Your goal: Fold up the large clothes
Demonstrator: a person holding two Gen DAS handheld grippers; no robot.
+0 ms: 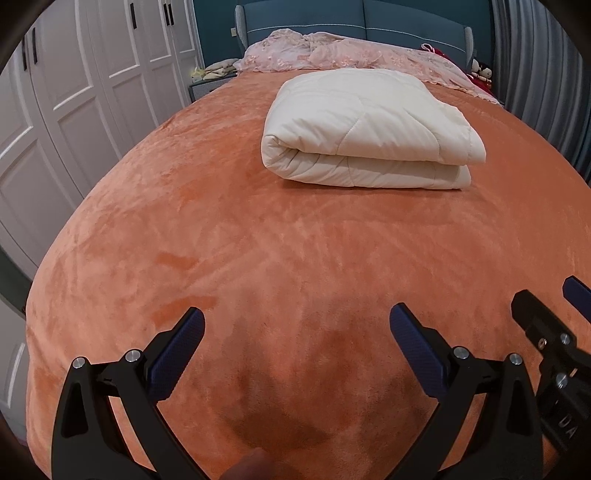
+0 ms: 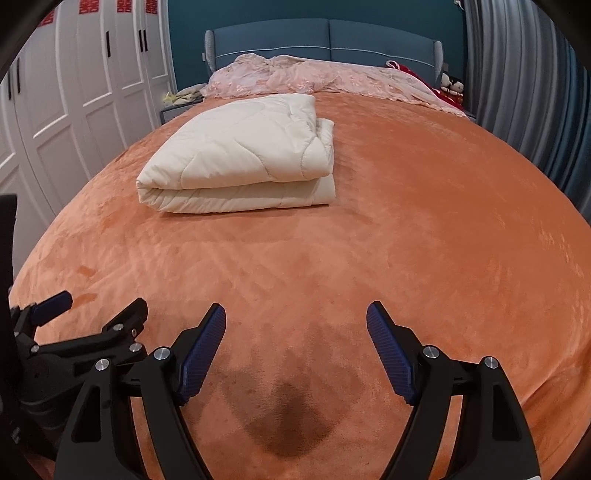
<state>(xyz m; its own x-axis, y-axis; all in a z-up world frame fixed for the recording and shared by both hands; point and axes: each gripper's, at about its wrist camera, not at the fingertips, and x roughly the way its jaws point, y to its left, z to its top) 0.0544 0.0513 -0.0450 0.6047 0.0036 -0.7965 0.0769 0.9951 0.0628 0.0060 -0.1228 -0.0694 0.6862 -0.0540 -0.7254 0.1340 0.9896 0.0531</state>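
Observation:
A cream quilted comforter [image 1: 369, 133] lies folded into a thick rectangle in the middle of the bed, well ahead of both grippers; it also shows in the right wrist view [image 2: 240, 155]. My left gripper [image 1: 297, 317] hovers open over the orange plush bedspread [image 1: 258, 240] near the foot of the bed, nothing between its blue pads. My right gripper [image 2: 295, 314] is also open and empty over the bedspread [image 2: 424, 221]. Each gripper sees the other at its side: the right gripper [image 1: 546, 314] low right, the left gripper [image 2: 99, 306] low left.
A crumpled pink floral cover [image 1: 351, 51] lies along the blue headboard [image 1: 351, 18]. White wardrobe doors [image 1: 74, 92] run along the left, grey curtains [image 2: 524, 92] along the right. Small dolls [image 2: 452, 86] sit at the far right corner, a nightstand [image 1: 207, 81] at the far left.

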